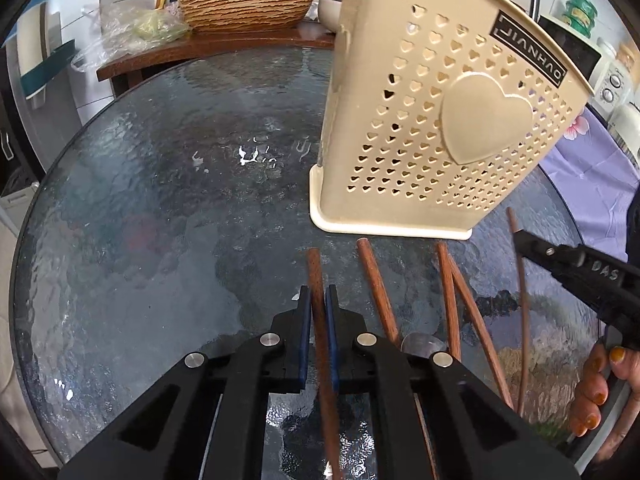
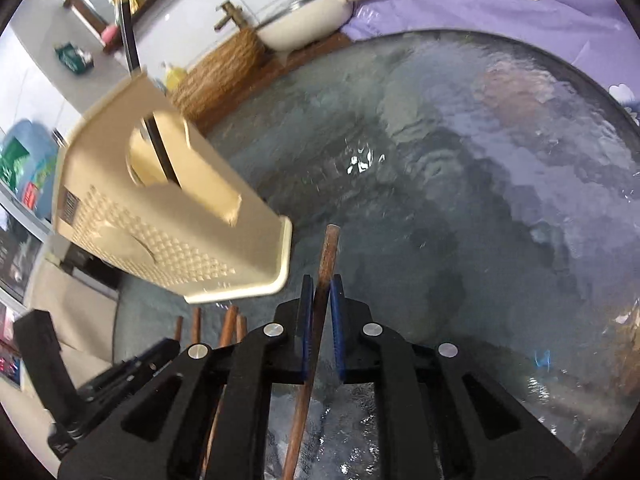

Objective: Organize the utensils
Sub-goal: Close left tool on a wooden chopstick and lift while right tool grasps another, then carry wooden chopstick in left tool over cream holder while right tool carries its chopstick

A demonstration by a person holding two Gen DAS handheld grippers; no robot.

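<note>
Wooden chopsticks made up most of what you had left to sort at this moment. Your left tool (image 1: 319, 300) was closed on one chopstick (image 1: 316, 276), its blue pads clamped against the shaft with the blunt end projecting ahead of the fingertips. Your right tool (image 2: 321, 292) gripped a second chopstick (image 2: 329, 252) in the same way, the stick passing between the narrowed pads and pointing out over the glass surface (image 1: 160, 220).

The beige holder (image 1: 440, 112), perforated with small hearts and carrying a raised heart on its face, stood toward the far right of the round surface in the left wrist view. One dark, slender utensil (image 2: 130, 40) already rose from its top opening in the right wrist view; what kind of utensil it was could not be told.

Several loose chopsticks (image 1: 448, 292) lay on the surface along the near edge, just in front of the holder's base, two of them crossing. A metal spoon bowl (image 1: 420, 344) showed partly behind your left tool, near those sticks.

By this evidence the task was at an early-to-middle stage: one item appeared stowed, two sticks were in hand but not yet above the opening, and the loose sticks and spoon were not yet collected. Each held stick would probably need lifting and tipping end-down over the holder's rim.
</note>
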